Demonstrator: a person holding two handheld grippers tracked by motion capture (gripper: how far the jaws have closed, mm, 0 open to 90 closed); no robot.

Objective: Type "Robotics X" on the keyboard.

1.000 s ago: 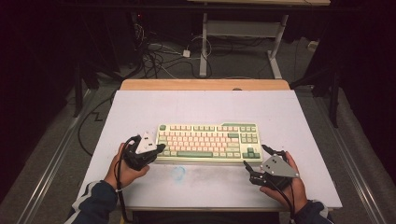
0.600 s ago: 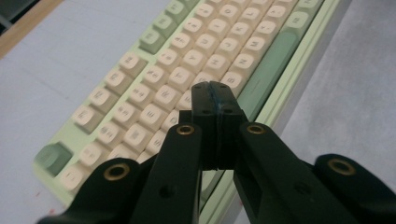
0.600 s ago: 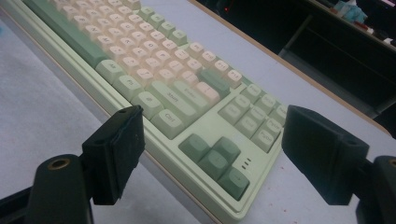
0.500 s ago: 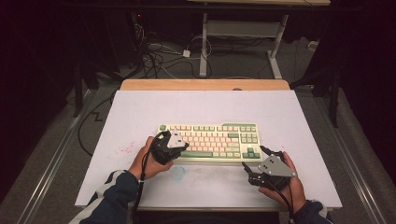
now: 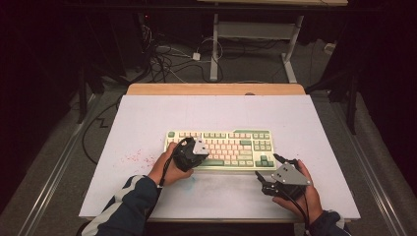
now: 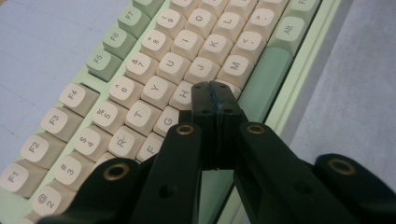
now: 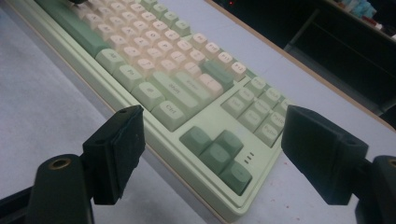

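Note:
A cream and green keyboard (image 5: pixel 231 146) lies across the middle of the white table top (image 5: pixel 221 113). My left gripper (image 5: pixel 193 150) hovers over the left part of its front key rows. In the left gripper view its jaws are pressed together with nothing between them, and the left gripper (image 6: pixel 215 93) tip sits just above the keys near H, beside the green space bar (image 6: pixel 264 81). My right gripper (image 5: pixel 268 168) rests on the table off the keyboard's front right corner. The right gripper (image 7: pixel 212 149) is open, looking at the arrow keys (image 7: pixel 217 156) of the keyboard (image 7: pixel 163 74).
Red speckles (image 5: pixel 132 158) mark the table surface left of the keyboard. A wooden strip (image 5: pixel 216 89) runs along the far edge. Beyond it, cables (image 5: pixel 167 59) lie on the floor beside a desk frame (image 5: pixel 255 34). A rail (image 5: pixel 59 167) runs along the table's left side.
The left hand has carried its shut gripper rightward, from the keyboard's left end to over the front key rows. The right gripper has stayed in place, open.

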